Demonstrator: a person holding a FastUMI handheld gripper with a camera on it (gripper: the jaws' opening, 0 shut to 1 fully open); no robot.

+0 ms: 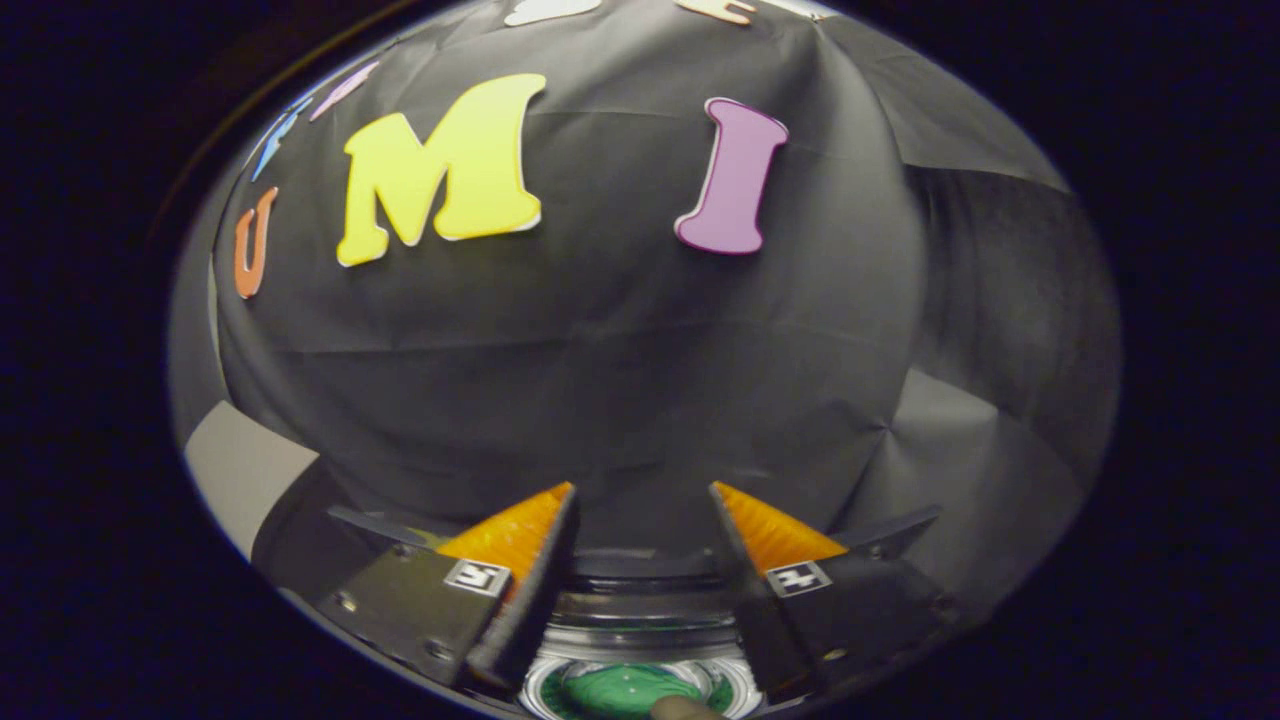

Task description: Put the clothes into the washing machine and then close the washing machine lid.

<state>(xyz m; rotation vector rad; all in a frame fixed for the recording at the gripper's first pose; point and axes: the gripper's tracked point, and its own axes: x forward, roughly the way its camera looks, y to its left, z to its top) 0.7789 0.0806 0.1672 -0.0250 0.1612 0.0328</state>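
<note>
The gripper view is riding on the gripper [642,500] and looking forward along its two spread fingers [520,530], facing the booth's black cloth wall [600,350] nearly head-on and from close by. It is sitting just above the washing machine [640,640], whose round opening is showing low between the fingers, right under the lens, with something green [625,690] lying inside it.

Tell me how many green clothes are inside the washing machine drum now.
1. One green cloth lies inside the washing machine drum, low between the open gripper fingers, which hold nothing. More clothes may be hidden deeper in the drum.
</note>
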